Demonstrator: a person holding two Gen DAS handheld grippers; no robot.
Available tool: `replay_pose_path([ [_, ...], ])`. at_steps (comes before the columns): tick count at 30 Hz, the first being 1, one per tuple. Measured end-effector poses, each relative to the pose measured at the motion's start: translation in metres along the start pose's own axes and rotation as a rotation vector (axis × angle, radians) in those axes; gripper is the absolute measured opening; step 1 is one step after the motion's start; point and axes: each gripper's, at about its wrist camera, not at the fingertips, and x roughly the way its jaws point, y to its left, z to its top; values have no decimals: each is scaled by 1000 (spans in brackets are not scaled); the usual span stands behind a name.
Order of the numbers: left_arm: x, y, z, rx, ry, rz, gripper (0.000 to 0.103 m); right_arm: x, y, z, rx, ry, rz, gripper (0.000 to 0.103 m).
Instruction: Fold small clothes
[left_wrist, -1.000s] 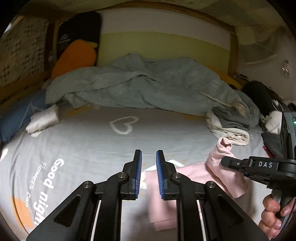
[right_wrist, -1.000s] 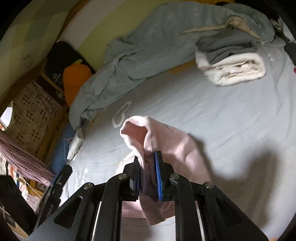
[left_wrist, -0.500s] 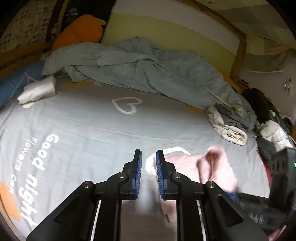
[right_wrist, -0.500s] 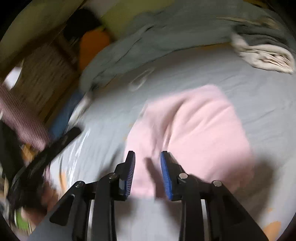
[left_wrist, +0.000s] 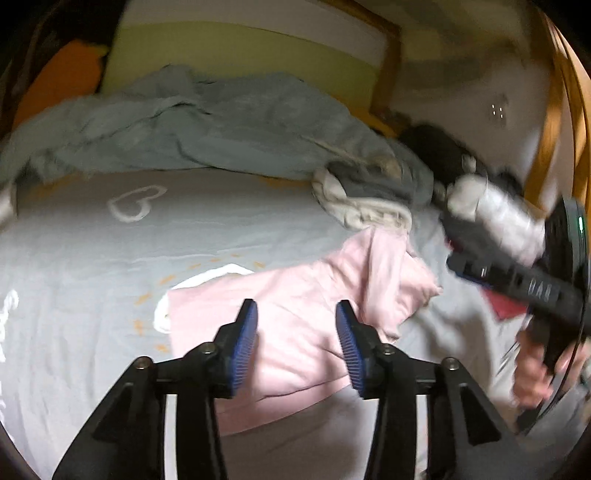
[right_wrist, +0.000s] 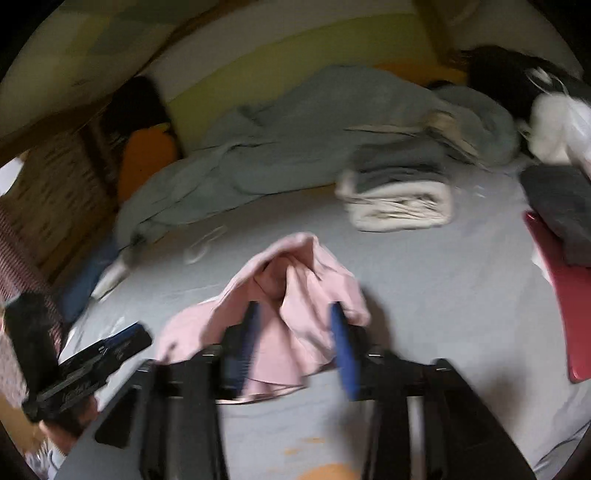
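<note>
A wide bed fills both views, its pale grey sheet (left_wrist: 229, 236) printed with a white heart outline (left_wrist: 135, 203) and small orange marks around a white patch. Along the far side a rumpled grey-blue duvet (left_wrist: 207, 129) is bunched against a yellow-green and white headboard panel (left_wrist: 236, 51) set in a wooden frame. An orange cushion (right_wrist: 146, 162) leans in the far corner beside something black. A folded stack of cream and dark grey clothes (right_wrist: 400, 192) sits on the sheet just in front of the duvet. At the right edge of the right wrist view a dark grey folded piece lies on a red flat thing (right_wrist: 565, 295), with black and white items piled behind it; both views are blurred, so finer detail is lost.

The pink garment (left_wrist: 306, 314) lies loosely crumpled on the sheet near the middle of the bed, one part raised into a soft hump toward the folded stack.

The left gripper (left_wrist: 297, 341) hangs over the garment with its blue-padded jaws set moderately apart, having just been opening; the pink cloth shows in the gap behind them, but the pads do not press on it. The right gripper (right_wrist: 295, 343) likewise has jaws that have just been opening, standing about half apart over the garment's humped end, with cloth visible between them and no pinch on it. A hand (left_wrist: 543, 369) grips its black handle
</note>
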Motion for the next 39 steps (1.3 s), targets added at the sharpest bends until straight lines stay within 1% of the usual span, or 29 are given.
replay_pose_path([
  [1, 6, -8, -1, 31, 14, 24, 45, 2, -14, 0, 39, 6, -2, 60],
  [3, 19, -18, -4, 68, 42, 76, 46, 5, -32, -2, 114, 8, -6, 64],
  [4, 24, -22, -6, 79, 52, 82, 46, 5, -42, -4, 139, 9, -2, 67],
  [6, 30, -27, -11, 99, 70, 71, 46, 8, -53, -6, 169, 19, 5, 67],
  [8, 31, -37, -17, 139, 67, 61, 48, 9, -52, -6, 161, 27, 42, 67],
  [10, 30, -49, -22, 192, 60, 51, 54, 13, -43, -4, 130, 17, 95, 67],
  [11, 31, -54, -24, 213, 60, 57, 56, 14, -35, -2, 99, 10, 101, 67],
  [13, 38, -61, -25, 230, 72, 84, 58, 23, -17, 6, 44, 21, 48, 67],
  [14, 42, -63, -24, 220, 76, 88, 59, 32, -8, 12, 10, 53, -10, 67],
  [15, 46, -63, -23, 196, 81, 79, 60, 45, -2, 19, -18, 117, -68, 67],
  [16, 50, -64, -22, 169, 88, 64, 61, 55, -2, 23, -20, 168, -50, 67],
  [17, 54, -64, -21, 143, 93, 49, 62, 64, -3, 27, 0, 213, 9, 67],
  [18, 57, -64, -21, 121, 93, 40, 62, 77, -8, 31, 46, 285, 99, 67],
  [19, 60, -65, -20, 102, 97, 28, 63, 93, -15, 33, 104, 370, 159, 67],
  [21, 68, -67, -20, 94, 112, 44, 63, 118, -25, 34, 166, 475, 156, 66],
  [22, 72, -69, -20, 107, 116, 75, 63, 130, -28, 33, 162, 509, 128, 56],
  [23, 76, -73, -22, 134, 121, 110, 63, 136, -28, 32, 146, 516, 113, 50],
  [24, 79, -78, -24, 173, 125, 157, 62, 140, -27, 32, 124, 509, 105, 39],
  [25, 82, -82, -26, 215, 123, 206, 56, 138, -26, 32, 109, 485, 103, 27],
  [26, 84, -87, -29, 257, 113, 253, 52, 135, -25, 33, 103, 467, 105, 24],
  [27, 84, -89, -30, 273, 96, 282, 39, 129, -24, 34, 90, 444, 114, 22],
  [28, 82, -88, -29, 260, 80, 302, 30, 124, -23, 36, 71, 426, 118, 22],
  [29, 81, -83, -27, 230, 71, 301, 28, 119, -21, 37, 45, 409, 112, 22],
  [30, 77, -78, -25, 187, 64, 282, 21, 113, -21, 37, 28, 390, 99, 17],
  [31, 73, -71, -22, 137, 56, 257, 15, 108, -22, 37, 25, 371, 96, 7],
  [33, 61, -60, -15, 67, 31, 226, 12, 101, -28, 42, 47, 345, 110, 6],
  [35, 42, -50, -7, 16, -17, 209, 11, 96, -35, 45, 74, 334, 114, 5],
  [37, 17, -40, 4, -8, -74, 226, 11, 89, -43, 50, 83, 321, 103, 5],
  [39, -8, -30, 14, -19, -123, 266, 11, 80, -54, 56, 96, 294, 58, 5],
])
